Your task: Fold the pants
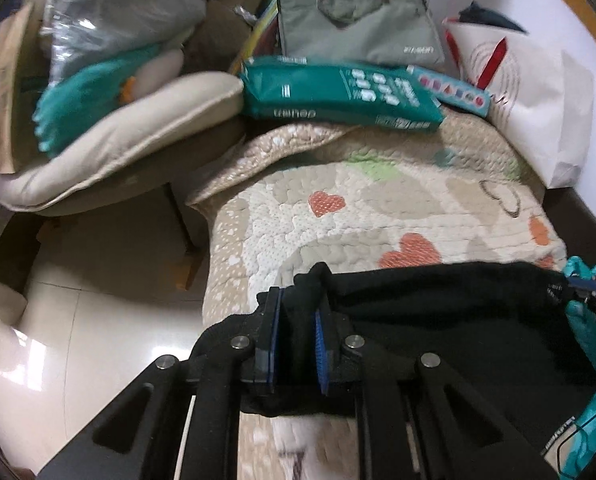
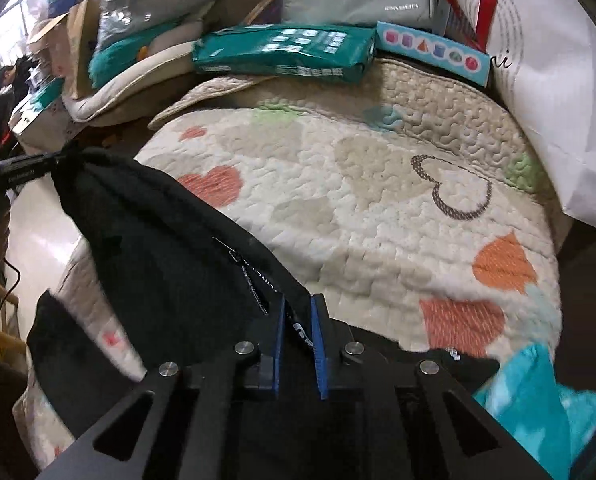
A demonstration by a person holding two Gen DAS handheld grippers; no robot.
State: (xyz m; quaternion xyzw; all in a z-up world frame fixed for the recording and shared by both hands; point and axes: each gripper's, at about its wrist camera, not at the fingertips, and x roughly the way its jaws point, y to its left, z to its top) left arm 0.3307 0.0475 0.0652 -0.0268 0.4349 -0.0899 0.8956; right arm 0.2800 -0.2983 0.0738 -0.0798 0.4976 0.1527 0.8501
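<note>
The black pants (image 1: pixel 438 320) are stretched between my two grippers over a quilted heart-pattern bedspread (image 1: pixel 338 208). My left gripper (image 1: pixel 298 312) is shut on one end of the pants' edge, near the bed's left side. In the right wrist view my right gripper (image 2: pixel 298 320) is shut on the other end of the pants (image 2: pixel 169 264), beside a zipper and a small label. The right gripper also shows at the right edge of the left wrist view (image 1: pixel 594 288). The left gripper shows at the far left of the right wrist view (image 2: pixel 21 172).
At the head of the bed (image 2: pixel 378 200) lie a teal package (image 1: pixel 338 92), a light-blue box (image 1: pixel 450 88), a grey bag (image 1: pixel 358 24) and a white paper bag (image 1: pixel 538 100). A cushioned chair (image 1: pixel 117 148) with clutter stands left. Glossy floor (image 1: pixel 77 320) lies left. A turquoise cloth (image 2: pixel 538 396) lies near right.
</note>
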